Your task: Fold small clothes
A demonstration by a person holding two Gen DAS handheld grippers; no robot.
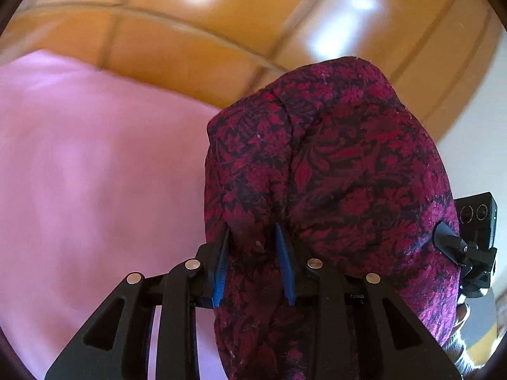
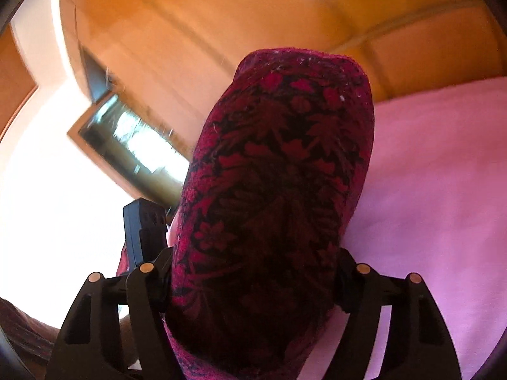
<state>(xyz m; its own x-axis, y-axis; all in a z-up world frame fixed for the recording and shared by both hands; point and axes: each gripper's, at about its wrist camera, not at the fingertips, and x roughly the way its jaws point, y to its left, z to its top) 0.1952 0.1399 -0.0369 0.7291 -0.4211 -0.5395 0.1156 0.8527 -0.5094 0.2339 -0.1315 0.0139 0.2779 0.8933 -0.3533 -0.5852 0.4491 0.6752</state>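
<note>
- While both tools are carrying it, the cloth (image 1: 332, 171), a dark red floral garment, is hanging in the air above the pink sheet (image 1: 88, 158), bunched and draped toward each camera.
- The left tool (image 1: 253, 266) is pinching a fold of the cloth between its blue pads, with the jaws set narrow; gripping one gathered edge is probably what is letting the rest hang free for a fold.
- The right tool (image 2: 253, 281) is standing wider, with a thick bunch of cloth filling the gap between its arms. Its pads are buried under the fabric, so I cannot tell whether they are pressing on it or only cradling it.
- Holding the garment at two points and clear of the sheet is likely meant to let it be spread or doubled over before it is laid down.
- The cloth is blocking most of both views: its lower edge, full shape and kind of garment are not showing.
- In the left view the right tool's tip (image 1: 450, 243) is peeking out at the cloth's far side.
- Blurred orange tiles (image 1: 190, 31) are filling the background.
</note>
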